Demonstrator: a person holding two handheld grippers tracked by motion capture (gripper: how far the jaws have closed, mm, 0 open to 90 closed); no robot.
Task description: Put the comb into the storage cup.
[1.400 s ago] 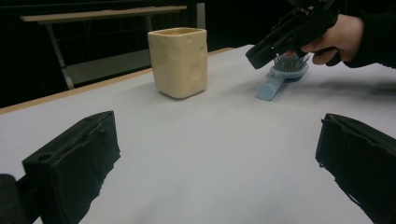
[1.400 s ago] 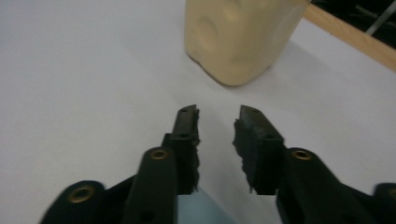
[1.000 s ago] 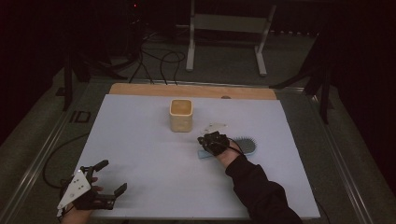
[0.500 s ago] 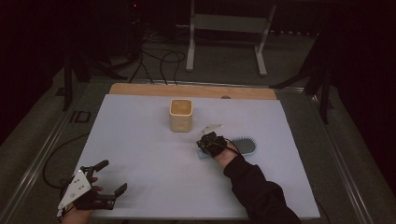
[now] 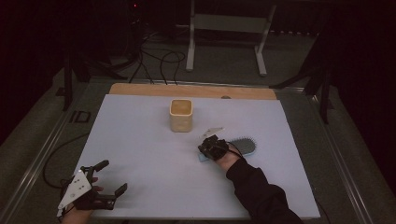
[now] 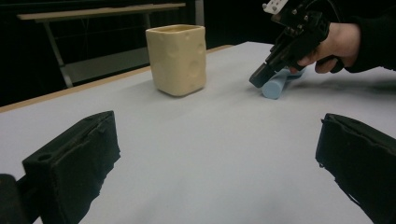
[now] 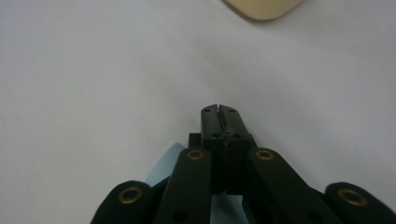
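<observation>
High view: my right claw (image 5: 208, 148) rests over the pale blue handle end of the brush (image 5: 240, 146), which lies flat on the white table (image 5: 140, 140), right of and nearer than the cup (image 5: 180, 115), its bristled head pointing away to the right. Right gripper view: my jaws stand pressed together, tip to tip, with nothing between them; the blue handle (image 7: 163, 168) shows beneath and behind them, so the claw lies on top of the handle and has no hold of it. Left gripper view: the right claw (image 6: 261, 77) tilts down with its tip just beside the round end of the handle (image 6: 273, 88), near the cup (image 6: 177, 58).

My left claw (image 5: 112, 177) sits at the near left corner of the table, jaws spread wide and empty, well apart from everything.

Step in hand, as I judge it: the approach to the brush, grasp not yet made. The next move calls for opening the right jaws wide enough to straddle the handle, lowering them to either side of it, and closing before any lift. The cup, standing upright and open, is the likely place for the brush.
</observation>
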